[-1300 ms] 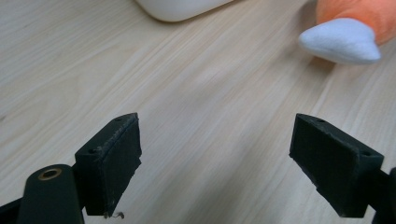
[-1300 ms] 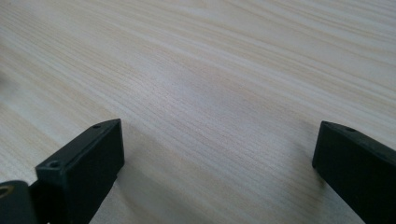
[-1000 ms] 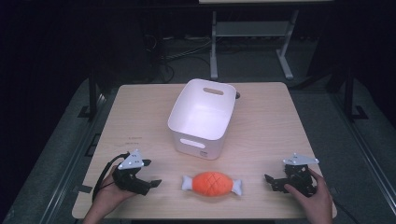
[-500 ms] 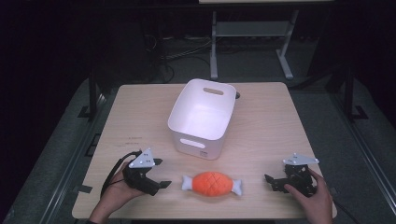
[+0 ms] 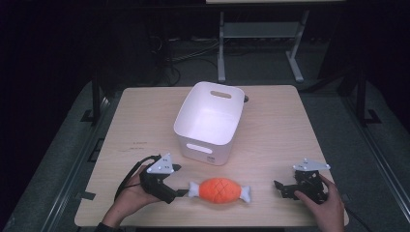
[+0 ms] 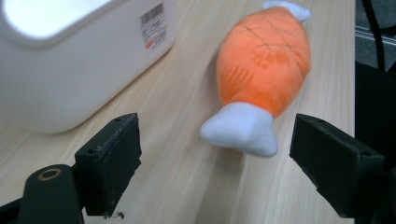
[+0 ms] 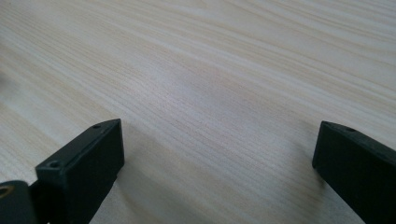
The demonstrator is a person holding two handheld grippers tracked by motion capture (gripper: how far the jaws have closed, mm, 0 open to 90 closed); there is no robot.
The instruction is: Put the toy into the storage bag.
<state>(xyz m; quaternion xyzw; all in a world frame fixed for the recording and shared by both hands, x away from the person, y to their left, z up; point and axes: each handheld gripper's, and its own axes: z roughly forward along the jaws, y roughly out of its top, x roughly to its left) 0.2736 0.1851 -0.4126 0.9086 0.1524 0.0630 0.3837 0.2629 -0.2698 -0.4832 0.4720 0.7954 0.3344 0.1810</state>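
Two grippers sit low in the high view, one at each lower corner of the wooden table (image 5: 270,116). The left gripper (image 5: 180,193), held in a hand at the lower left of the frame, points toward the centre, its jaws spread wide and empty. In the left gripper view those jaws stand at the lower left and lower right of the frame, and the white near tip of the orange plush toy (image 6: 264,60) lies between them, touching neither. The toy is a soft orange body with a stitched criss-cross pattern and a white knob at each end. In the high view it lies flat on the table at lower centre, lengthwise across the frame, just below the white bin (image 5: 211,121).

The bin stands upright at the centre of the table, open at the top, with a slot handle in its near wall and another in its far wall. In the left gripper view it takes up the upper left, a barcode label on its wall.

The right gripper (image 5: 279,186), held in a hand at the lower right, rests on the table well apart from the toy. The right gripper view shows its jaws spread wide over bare wood grain.
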